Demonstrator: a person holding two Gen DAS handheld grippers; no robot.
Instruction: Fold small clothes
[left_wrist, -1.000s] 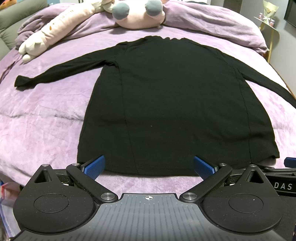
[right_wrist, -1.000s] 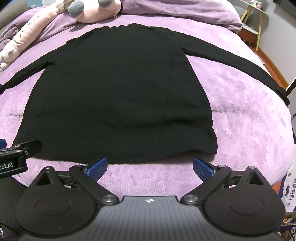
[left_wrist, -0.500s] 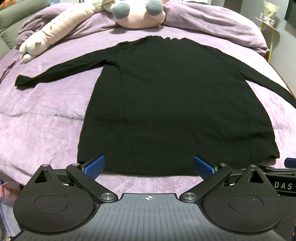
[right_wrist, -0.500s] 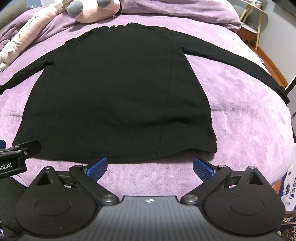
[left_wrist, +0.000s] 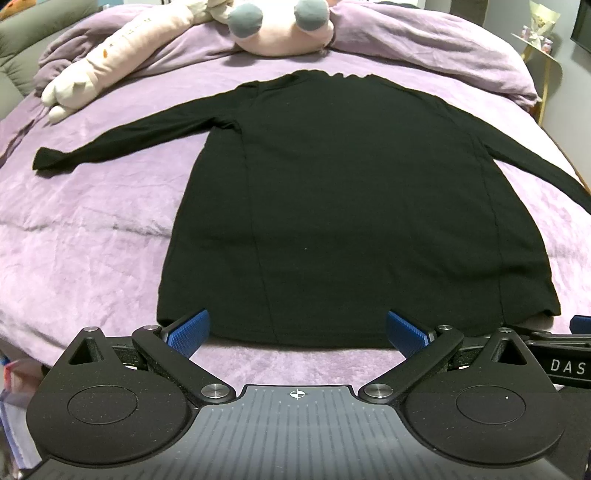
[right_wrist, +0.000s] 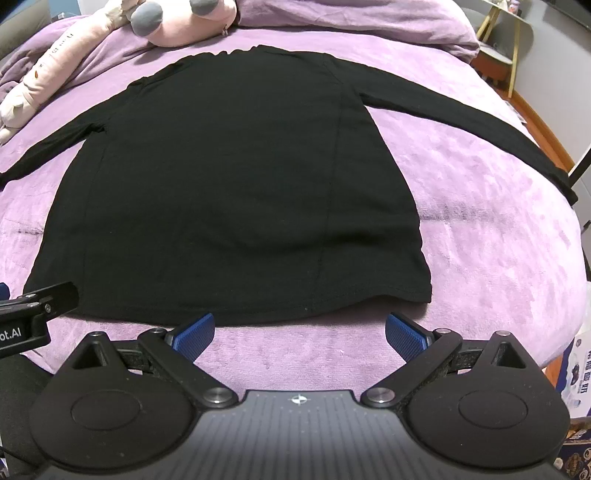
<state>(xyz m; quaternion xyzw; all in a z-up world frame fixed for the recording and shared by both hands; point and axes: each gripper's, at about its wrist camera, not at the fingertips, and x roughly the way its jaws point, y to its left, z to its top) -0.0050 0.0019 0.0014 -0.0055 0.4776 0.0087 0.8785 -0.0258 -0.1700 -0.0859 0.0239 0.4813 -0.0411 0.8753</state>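
A black long-sleeved top (left_wrist: 351, 192) lies flat on the purple bedspread (left_wrist: 85, 229), hem toward me, neck at the far side, both sleeves spread outward. It also shows in the right wrist view (right_wrist: 229, 173). My left gripper (left_wrist: 297, 328) is open and empty, its blue pads just above the near hem. My right gripper (right_wrist: 299, 332) is open and empty, hovering just short of the hem near the top's right corner. The left sleeve cuff (left_wrist: 46, 158) lies far left; the right sleeve (right_wrist: 480, 122) runs to the bed's right edge.
Plush toys (left_wrist: 280, 29) and a long cream one (left_wrist: 110, 62) lie at the head of the bed with a bunched purple duvet (left_wrist: 443, 48). A small side table (right_wrist: 513, 22) stands at the far right. The bed's right edge (right_wrist: 546, 136) drops off.
Almost nothing: the right gripper has crept slightly forward toward the hem. Both grippers stay open.
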